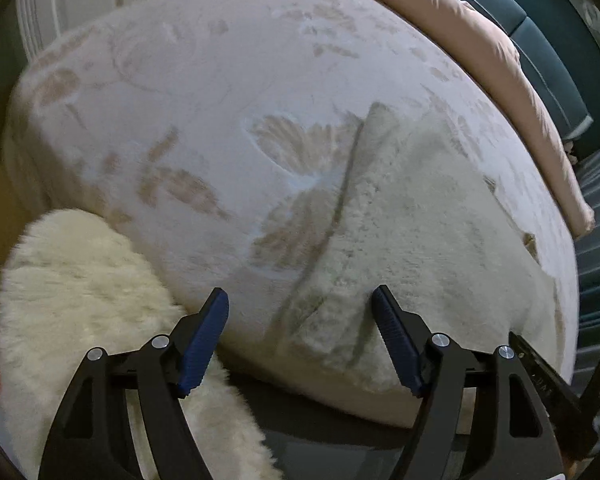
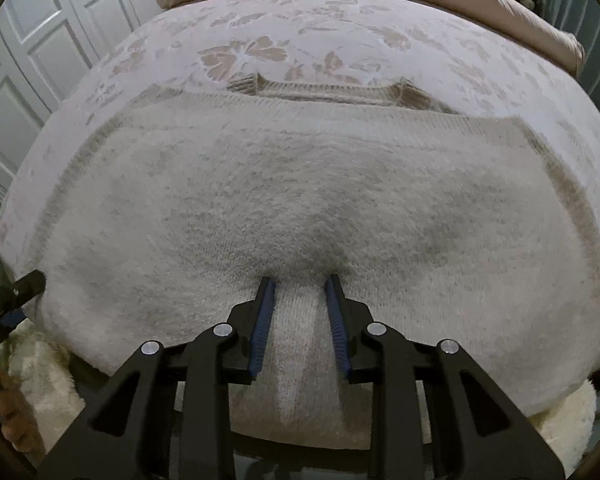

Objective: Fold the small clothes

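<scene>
Right gripper (image 2: 300, 300) pinches near hem of cream sweater (image 2: 300, 184), spread flat on floral bedspread (image 2: 260, 28). Left gripper (image 1: 300, 336) wide open, empty, w/ fluffy rug (image 1: 80, 280) near-left, panelled doors (image 2: 40, 40) far left.

Dim, soft light; motion blur, fisheye-bent edges
</scene>
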{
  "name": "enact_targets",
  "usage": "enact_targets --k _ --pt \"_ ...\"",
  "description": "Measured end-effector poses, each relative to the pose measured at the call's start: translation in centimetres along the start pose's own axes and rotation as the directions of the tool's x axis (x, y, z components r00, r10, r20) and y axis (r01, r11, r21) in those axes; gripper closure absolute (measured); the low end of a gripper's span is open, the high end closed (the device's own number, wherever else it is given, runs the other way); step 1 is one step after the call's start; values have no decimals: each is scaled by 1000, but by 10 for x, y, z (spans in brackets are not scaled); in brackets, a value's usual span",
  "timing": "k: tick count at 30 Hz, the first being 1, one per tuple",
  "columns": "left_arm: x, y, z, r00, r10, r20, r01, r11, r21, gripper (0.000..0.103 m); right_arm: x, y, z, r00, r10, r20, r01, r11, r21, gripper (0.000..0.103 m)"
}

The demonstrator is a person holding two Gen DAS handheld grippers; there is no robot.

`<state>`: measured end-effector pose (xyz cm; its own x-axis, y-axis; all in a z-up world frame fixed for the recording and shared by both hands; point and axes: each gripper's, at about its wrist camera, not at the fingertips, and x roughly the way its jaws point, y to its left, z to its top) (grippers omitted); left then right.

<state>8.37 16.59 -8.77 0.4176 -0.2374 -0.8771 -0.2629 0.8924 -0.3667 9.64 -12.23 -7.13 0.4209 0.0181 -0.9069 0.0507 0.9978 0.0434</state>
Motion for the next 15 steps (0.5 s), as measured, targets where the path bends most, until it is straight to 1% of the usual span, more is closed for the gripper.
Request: enact_targets --k 1,3,4,7,10,12,13,14,15 --pt "6 -1 1 1000 -11 -6 11 1000 -8 30 1 0 0 1000 -3 1 3 1000 -2 76" --pt "9 -4 2 1000 -12 3 12 1000 -12 25 3 0 0 1000 -5 2 5 1000 -3 76" --pt "11 -8 3 1000 -9 12 9 1000 -5 22 3 1 0 1000 -5 2 5 1000 -3 75" --pt "14 -11 4 1000 7 17 -7 1000 5 17 4 1 -1 1000 -3 4 3 1000 -4 75" --pt "15 -19 7 1000 -4 22 3 1000 31 18 4 1 -1 1000 -2 6 2 1000 -2 75" --pt "16 -25 9 999 -33 24 31 998 51 35 5 1 -1 1000 5 10 -5 1000 -3 74" --pt "16 -28 9 998 -58 21 56 996 63 50 5 0 -1 1000 10 12 -10 1000 -3 74" --pt "14 -33 10 997 -70 14 69 995 72 56 5 -1 -1 1000 16 15 -16 1000 -2 74" --pt "12 -36 11 998 -69 15 67 995 77 59 5 -1 -2 1000 21 17 -21 1000 -2 74"
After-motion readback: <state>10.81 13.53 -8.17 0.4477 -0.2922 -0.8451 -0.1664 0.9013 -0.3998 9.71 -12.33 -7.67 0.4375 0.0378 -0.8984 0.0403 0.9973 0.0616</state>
